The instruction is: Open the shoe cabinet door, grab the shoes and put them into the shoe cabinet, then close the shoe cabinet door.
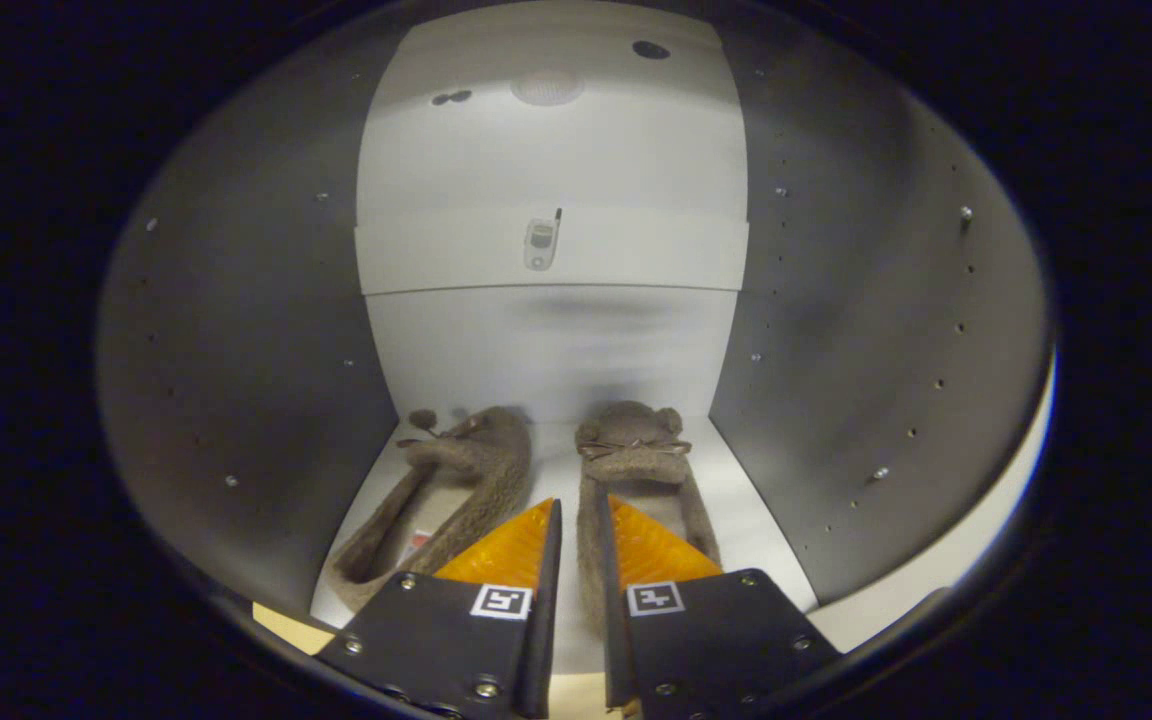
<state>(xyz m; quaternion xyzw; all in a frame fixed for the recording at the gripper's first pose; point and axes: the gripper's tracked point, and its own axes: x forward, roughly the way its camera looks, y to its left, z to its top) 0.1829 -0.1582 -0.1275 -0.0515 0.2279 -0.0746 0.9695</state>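
Both slippers (496,480) sit on the cabinet shelf (736,500). The fingers (576,545) pinch one slipper's side wall. Next, let go, back out, shut the door.

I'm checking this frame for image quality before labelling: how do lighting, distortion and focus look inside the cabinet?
Gripper view: fisheye bows the cabinet's side walls; back panel is bright, the sides dim; a soft shadow smudges the back panel. The two slippers look slightly soft. The gripper, fingers nearly together around the right slipper's edge, is sharp.

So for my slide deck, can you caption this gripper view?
Gripper shut on right slipper's side wall, left slipper beside it on the cabinet shelf.
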